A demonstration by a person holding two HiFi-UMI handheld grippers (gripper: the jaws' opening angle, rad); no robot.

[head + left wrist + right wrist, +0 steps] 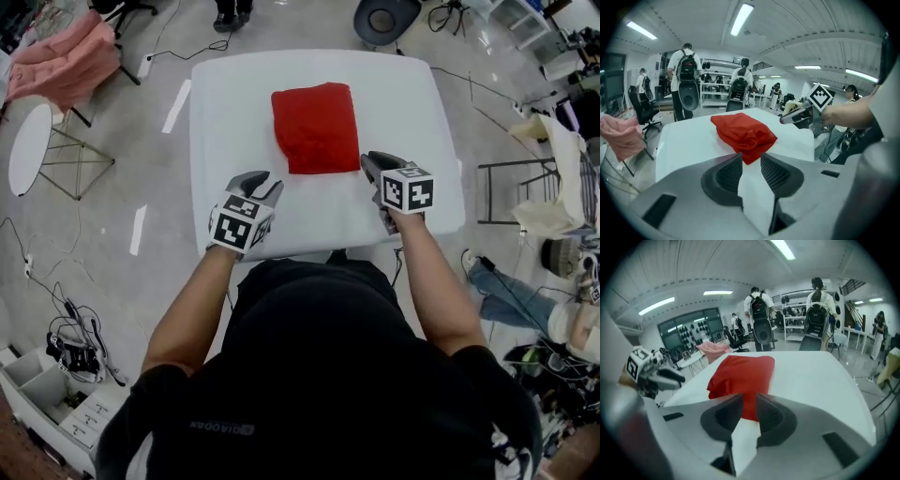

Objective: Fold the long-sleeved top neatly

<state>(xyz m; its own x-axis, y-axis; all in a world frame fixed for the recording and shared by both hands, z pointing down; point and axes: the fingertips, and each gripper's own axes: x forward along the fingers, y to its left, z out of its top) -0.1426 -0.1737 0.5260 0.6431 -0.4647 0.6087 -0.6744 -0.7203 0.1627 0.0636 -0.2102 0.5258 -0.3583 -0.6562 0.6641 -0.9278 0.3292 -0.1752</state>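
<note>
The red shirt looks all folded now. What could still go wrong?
Two things might. The right gripper hangs close to the near corner of the red top, jaws apart and empty; a careless sweep could catch the cloth and drag the fold open. Also, the top's near edge looks puffy and crumpled in the left gripper view, so the layers may loosen by themselves.

shirt [319, 394]: black, short-sleeved | left hand-held gripper [268, 182], right hand-held gripper [372, 159]: grey

table [211, 112] near edge: partly behind head [319, 328] | seated person [511, 295]: cut off right
</note>
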